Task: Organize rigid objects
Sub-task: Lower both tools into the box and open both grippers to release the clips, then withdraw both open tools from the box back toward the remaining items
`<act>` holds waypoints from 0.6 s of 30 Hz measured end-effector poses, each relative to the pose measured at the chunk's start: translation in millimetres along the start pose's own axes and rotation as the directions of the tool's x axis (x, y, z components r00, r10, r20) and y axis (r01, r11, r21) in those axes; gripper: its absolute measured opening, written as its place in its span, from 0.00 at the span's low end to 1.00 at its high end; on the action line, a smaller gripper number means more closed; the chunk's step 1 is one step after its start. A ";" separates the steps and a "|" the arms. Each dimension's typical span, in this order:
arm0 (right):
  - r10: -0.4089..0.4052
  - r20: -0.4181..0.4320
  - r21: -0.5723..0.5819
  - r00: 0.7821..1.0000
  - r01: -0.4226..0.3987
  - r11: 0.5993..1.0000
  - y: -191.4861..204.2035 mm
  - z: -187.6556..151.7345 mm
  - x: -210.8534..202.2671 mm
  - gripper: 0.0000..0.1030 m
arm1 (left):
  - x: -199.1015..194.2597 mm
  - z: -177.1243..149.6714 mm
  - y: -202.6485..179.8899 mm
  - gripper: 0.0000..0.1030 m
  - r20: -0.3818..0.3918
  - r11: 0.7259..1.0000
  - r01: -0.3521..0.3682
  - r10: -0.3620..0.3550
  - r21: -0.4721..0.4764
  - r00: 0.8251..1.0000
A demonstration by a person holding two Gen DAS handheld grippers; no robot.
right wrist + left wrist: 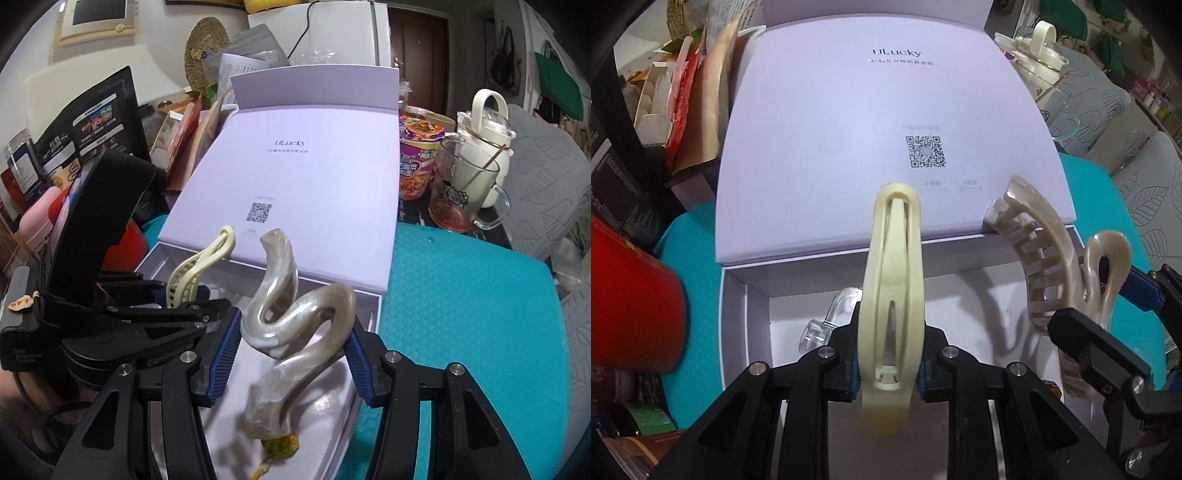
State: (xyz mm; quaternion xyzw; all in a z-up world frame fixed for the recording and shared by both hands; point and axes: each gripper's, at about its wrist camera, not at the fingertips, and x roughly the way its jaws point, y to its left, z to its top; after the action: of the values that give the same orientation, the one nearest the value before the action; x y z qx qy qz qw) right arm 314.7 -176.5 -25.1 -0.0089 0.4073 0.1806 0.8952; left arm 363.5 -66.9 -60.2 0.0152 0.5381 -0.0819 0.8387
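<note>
Left wrist view:
- Left gripper (888, 373): clamped tight on the cream hair claw (892, 295), blue pads pressing both its sides.
- Cream hair claw: stands up between the pads, over the open white box (746, 295).
- Clear clip (831, 317): lies on the box floor, partly hidden behind the claw.
- Pearl hair claw (1049, 266): at right, over the box's right side, teeth facing left.
- Box lid (886, 110): lies open behind, a QR code printed on it.

Right wrist view:
- Right gripper (291, 365): jaws part-way apart, closed on the pearl hair claw (295, 332); both blue pads touch its curved handles.
- Pearl hair claw: held above the box (373, 310) interior.
- Left gripper (184, 295): at left, holding the cream hair claw (195, 269).
- Teal mat (461, 295): under the box.
</note>
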 end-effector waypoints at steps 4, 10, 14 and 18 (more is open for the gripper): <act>-0.012 0.014 0.000 1.000 0.012 1.000 -1.0 1.7 -5.3 0.53 | -7.4 -1.4 -3.2 0.22 0.022 0.998 -0.057 0.056 0.015 0.998; -0.010 0.038 0.006 0.999 0.010 1.000 -1.3 4.0 -15.5 0.56 | -27.0 -3.1 -4.5 0.22 0.063 0.998 -0.053 0.051 0.019 0.997; -0.010 0.051 0.005 0.999 0.010 1.000 0.7 4.9 -22.4 0.56 | -43.6 -10.1 1.1 0.22 0.095 0.998 -0.053 0.052 0.014 0.994; -0.010 0.067 0.007 0.998 0.009 1.000 2.4 5.6 -30.2 0.56 | -65.5 -16.4 1.0 0.22 0.135 0.999 -0.048 0.047 0.008 0.990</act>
State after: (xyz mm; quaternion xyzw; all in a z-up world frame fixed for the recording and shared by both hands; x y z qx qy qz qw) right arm 299.9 -182.9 1.1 -0.0020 0.3775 0.1752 0.9093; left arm 322.2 -56.1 -7.8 0.0270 0.4793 -0.0658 0.8748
